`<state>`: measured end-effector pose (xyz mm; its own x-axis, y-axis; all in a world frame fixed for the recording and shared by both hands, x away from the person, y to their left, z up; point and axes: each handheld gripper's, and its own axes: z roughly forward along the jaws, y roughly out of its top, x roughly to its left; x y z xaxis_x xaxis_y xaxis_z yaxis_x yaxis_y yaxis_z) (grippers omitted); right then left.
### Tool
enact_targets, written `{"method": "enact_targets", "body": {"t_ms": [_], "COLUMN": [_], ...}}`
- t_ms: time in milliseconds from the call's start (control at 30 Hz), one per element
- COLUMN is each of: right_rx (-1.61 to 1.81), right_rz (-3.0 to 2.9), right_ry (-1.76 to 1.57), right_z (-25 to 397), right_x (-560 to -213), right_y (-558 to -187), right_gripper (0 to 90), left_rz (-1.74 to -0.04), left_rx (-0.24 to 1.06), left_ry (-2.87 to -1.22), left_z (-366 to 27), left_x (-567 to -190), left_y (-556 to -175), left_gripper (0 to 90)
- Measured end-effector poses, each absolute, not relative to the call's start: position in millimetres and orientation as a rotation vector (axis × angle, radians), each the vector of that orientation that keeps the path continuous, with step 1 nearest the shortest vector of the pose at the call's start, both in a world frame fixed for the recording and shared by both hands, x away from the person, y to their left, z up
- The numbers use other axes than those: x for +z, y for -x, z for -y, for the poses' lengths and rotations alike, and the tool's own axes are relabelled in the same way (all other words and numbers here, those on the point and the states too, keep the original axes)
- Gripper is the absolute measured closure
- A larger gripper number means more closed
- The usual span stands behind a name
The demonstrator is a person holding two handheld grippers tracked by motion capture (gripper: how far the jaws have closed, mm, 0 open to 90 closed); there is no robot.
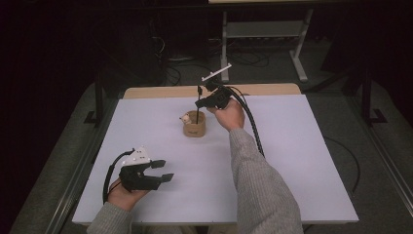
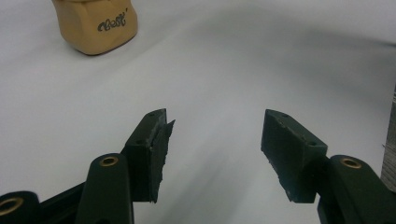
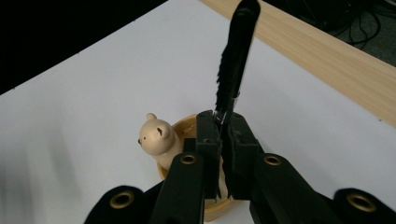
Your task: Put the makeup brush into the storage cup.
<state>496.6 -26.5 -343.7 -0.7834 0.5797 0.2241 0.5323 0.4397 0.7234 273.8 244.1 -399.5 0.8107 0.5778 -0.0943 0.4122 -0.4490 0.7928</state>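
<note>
A tan pen cup (image 1: 194, 128) with a small cream bear (image 1: 185, 117) on its rim stands near the middle of the white table (image 1: 292, 161). My right gripper (image 1: 200, 103) hovers just above the cup, shut on a slim black pen-like stick (image 1: 197, 111) that stands upright with its lower end in the cup. In the right gripper view the stick (image 3: 233, 60) rises from between the closed jaws of the right gripper (image 3: 223, 135), with the bear (image 3: 156, 136) and the cup (image 3: 186, 122) below. My left gripper (image 1: 164, 170) rests open at the front left, holding nothing. The left gripper (image 2: 215, 140) faces the cup (image 2: 95, 23).
A wooden strip (image 1: 209, 90) runs along the table's far edge. Behind it a white metal frame (image 1: 263, 29) and cables lie on the dark floor. The right gripper's black cable (image 1: 253, 126) trails over the table beside the person's grey sleeve (image 1: 258, 185).
</note>
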Motion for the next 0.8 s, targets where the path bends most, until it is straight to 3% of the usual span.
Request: {"method": "enact_targets", "body": {"t_ms": [600,800], "right_rx": [1.235,1.202], "right_rz": [-2.638,-2.633], "right_ry": [-1.021,-1.036], "right_z": [19,16], "right_x": [-363,-361], "right_y": [-499,-497], "right_gripper": [83.1,75.9], "left_rz": [-0.734,-0.724], "left_rx": [0.237,0.233], "left_ry": [-2.097,-2.105], "left_z": [-245,-245], "left_x": [-400,-400], "left_y": [-275,-275], "left_gripper": [40.3,40.1]}}
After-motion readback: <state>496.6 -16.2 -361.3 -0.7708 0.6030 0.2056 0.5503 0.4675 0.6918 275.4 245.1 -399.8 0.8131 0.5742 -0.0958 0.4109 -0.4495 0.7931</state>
